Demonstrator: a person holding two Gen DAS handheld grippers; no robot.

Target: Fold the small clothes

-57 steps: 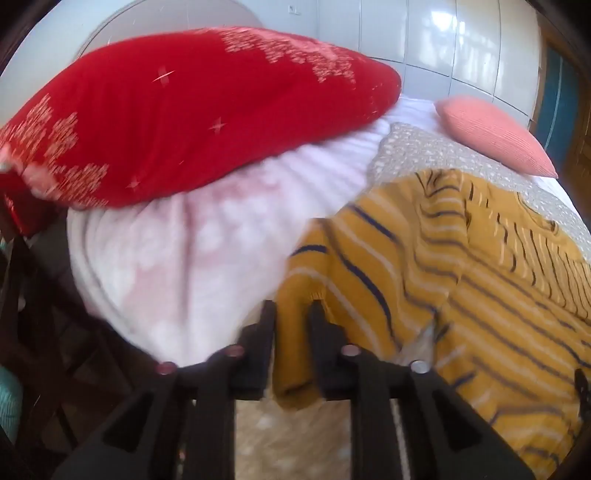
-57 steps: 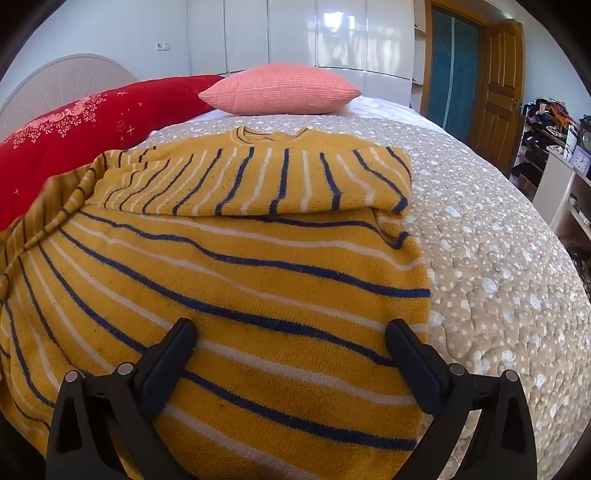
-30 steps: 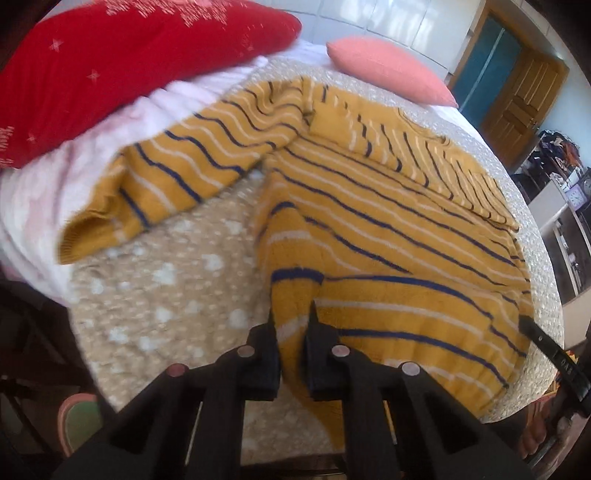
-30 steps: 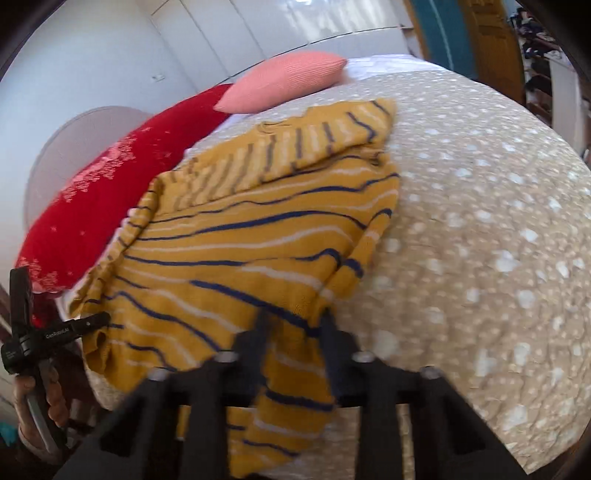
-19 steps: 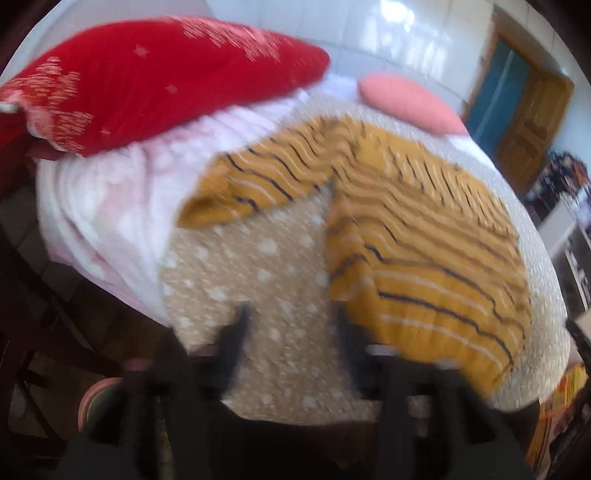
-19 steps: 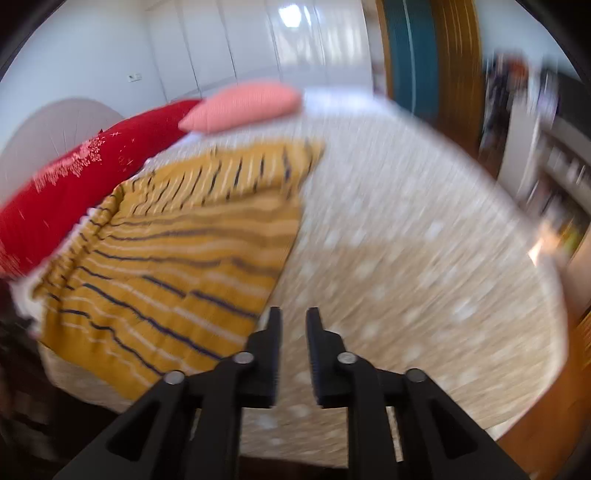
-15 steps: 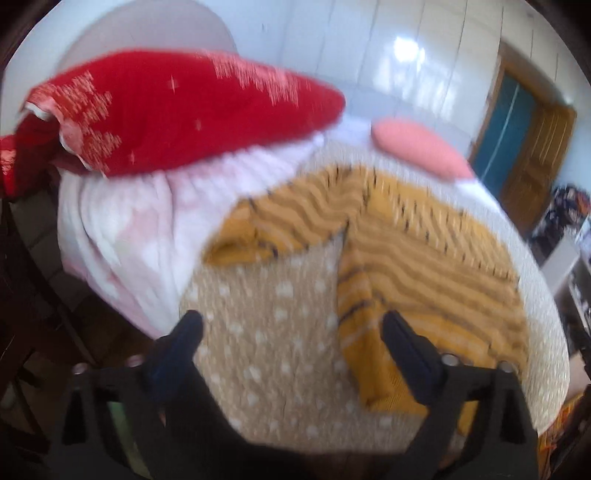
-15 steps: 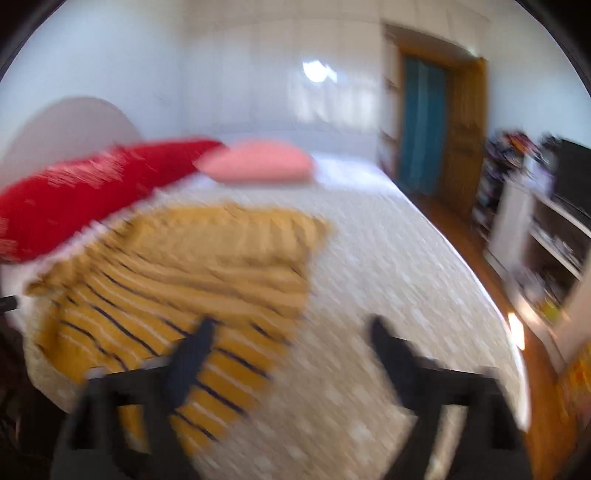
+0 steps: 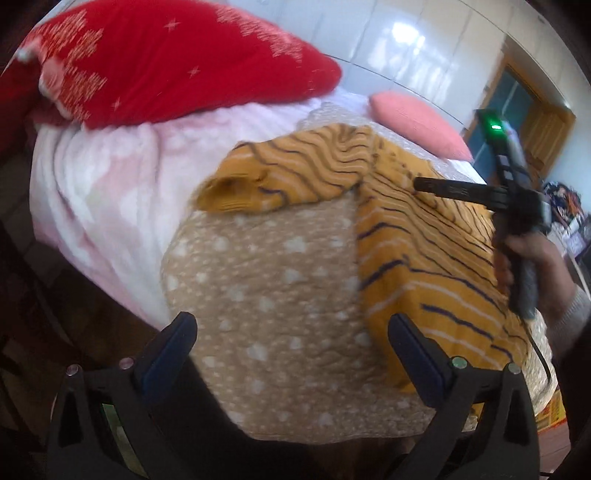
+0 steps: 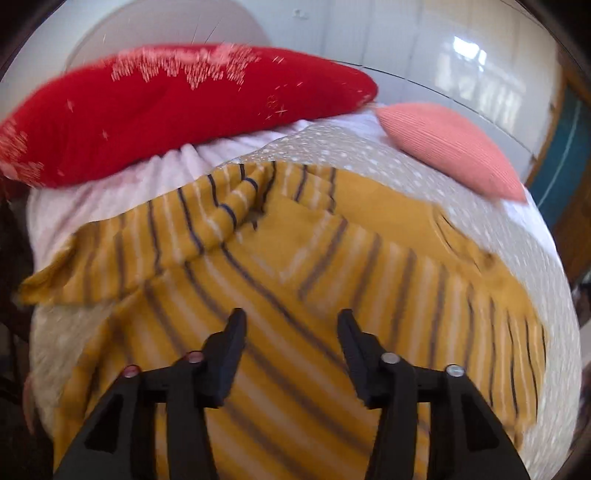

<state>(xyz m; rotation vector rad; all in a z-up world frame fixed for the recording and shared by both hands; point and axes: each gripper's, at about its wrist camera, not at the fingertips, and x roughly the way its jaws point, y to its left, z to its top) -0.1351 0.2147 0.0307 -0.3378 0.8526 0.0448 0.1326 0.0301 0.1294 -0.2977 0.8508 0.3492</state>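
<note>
- Bed (image 9: 280, 280) fills the centre; beige spread with white dots.
- Pink blanket (image 9: 110, 192) hangs off the bed at 9 o'clock.
- Red pillow (image 9: 177, 62) with white pattern at 11 o'clock.
- Pink cushion (image 10: 454, 147) at 1 o'clock, on the bed's far edge.
- Pale rounded headboard (image 10: 166, 26) behind the red pillow.
- Glossy white wardrobe doors (image 9: 417, 48) at 12 to 1 o'clock, reflecting bright window light.
- Wooden door frame (image 9: 546, 125) at 2 o'clock, teal panel beside it.
- Cluttered shelf, blurred, at 3 o'clock.
</note>
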